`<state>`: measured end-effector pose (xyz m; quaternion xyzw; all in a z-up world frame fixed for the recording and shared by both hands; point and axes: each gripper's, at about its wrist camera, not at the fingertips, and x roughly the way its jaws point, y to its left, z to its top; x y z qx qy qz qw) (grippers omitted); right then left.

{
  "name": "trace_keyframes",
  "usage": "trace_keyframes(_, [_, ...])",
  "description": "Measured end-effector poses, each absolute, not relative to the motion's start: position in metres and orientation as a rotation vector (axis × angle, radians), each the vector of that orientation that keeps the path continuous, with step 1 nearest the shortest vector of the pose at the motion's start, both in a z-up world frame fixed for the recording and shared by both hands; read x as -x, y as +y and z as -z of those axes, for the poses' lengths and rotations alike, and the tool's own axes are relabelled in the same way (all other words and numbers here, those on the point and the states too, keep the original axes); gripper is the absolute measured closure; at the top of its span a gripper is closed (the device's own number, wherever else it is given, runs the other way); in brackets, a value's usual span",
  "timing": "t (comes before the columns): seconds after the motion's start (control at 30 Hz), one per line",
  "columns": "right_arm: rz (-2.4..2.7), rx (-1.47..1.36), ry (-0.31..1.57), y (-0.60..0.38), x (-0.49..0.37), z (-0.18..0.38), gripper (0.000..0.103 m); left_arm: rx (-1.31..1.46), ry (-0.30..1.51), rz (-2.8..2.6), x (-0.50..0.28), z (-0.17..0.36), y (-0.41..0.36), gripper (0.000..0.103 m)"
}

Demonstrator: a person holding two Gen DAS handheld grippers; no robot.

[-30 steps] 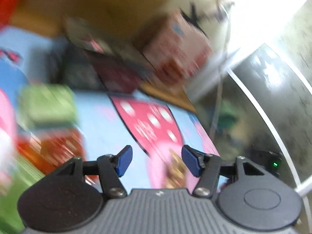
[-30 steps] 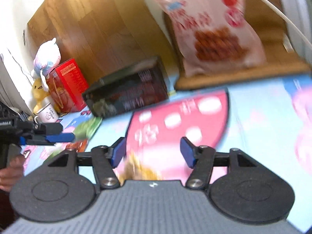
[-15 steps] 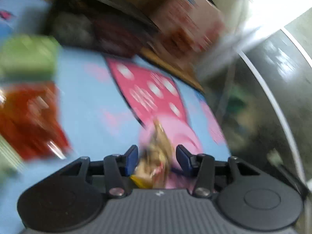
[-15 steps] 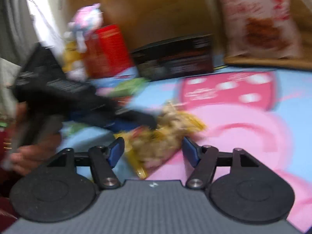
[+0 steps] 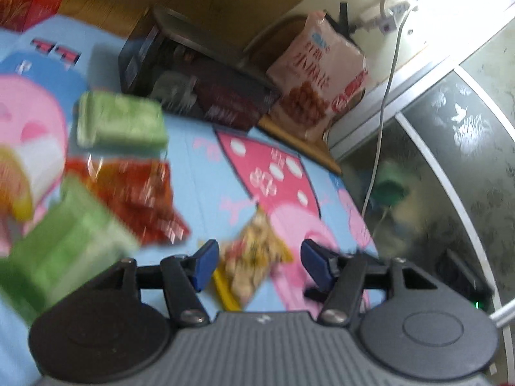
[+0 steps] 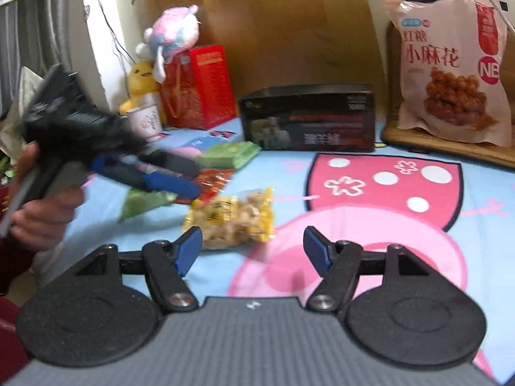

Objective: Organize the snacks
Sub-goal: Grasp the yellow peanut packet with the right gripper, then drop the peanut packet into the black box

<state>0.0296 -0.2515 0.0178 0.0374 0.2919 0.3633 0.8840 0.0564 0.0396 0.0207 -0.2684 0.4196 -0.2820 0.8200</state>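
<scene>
A small yellow snack bag (image 5: 254, 257) (image 6: 231, 218) lies flat on the cartoon play mat (image 6: 370, 225). My left gripper (image 5: 260, 267) hovers low over it with the bag between its blue fingers; the jaws are opening and the pads stand clear of the bag. In the right wrist view a hand holds that left gripper (image 6: 180, 178) just left of the bag. Nearer the camera my right gripper (image 6: 254, 251) is open and holds nothing, its left finger close to the bag's near edge.
Two green packets (image 5: 120, 125) (image 5: 64, 241) and a red packet (image 5: 135, 193) lie left of the bag. At the back stand a black box (image 6: 309, 119), a big pink snack bag (image 6: 450, 70), a red box (image 6: 199, 87), plush toys (image 6: 170, 35) and a cup (image 6: 146, 122).
My left gripper's jaws, drawn in around the yellow bag half a second ago, have spread apart again. The right wrist view has rolled level and now faces the bag and the left gripper.
</scene>
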Motion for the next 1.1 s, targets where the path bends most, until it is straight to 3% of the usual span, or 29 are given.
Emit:
trace_keyframes(0.2, [-0.81,-0.034,0.623,-0.238,-0.048,-0.011,0.034,0.6,0.935,0.568,-0.052,-0.005,0.042,0.047])
trace_keyframes(0.23, [-0.818,-0.028,0.632,-0.234,-0.05,-0.01,0.037,0.613,0.931,0.572,-0.053,-0.003,0.042,0.049])
trace_keyframes(0.3, [-0.854,-0.033,0.675,-0.227,-0.055,-0.005,0.063,0.629,0.944,0.585,-0.057,0.0,0.04,0.062])
trace_keyframes(0.5, [-0.855,-0.089,0.649,-0.234,-0.055,-0.01,0.075,0.566,0.948,0.595,-0.082,-0.015,0.025,0.064])
trace_keyframes(0.9, [-0.642,-0.154,0.401,-0.238,-0.16,-0.067,0.076,0.487,0.717,0.503,-0.199,-0.086,-0.005,0.06])
trace_keyframes(0.97, [-0.605,-0.146,0.382,-0.231,-0.185,-0.065,0.072,0.466,0.715,0.405,-0.222,-0.084,-0.008,0.042])
trace_keyframes(1.03, [-0.529,-0.117,0.399,-0.224,-0.204,-0.058,0.059,0.475,0.739,0.339,-0.232,-0.078,-0.006,0.043])
trace_keyframes(1.1, [-0.486,-0.134,0.404,-0.229,-0.206,-0.053,0.058,0.489,0.722,0.371,-0.223,-0.078,-0.001,0.043])
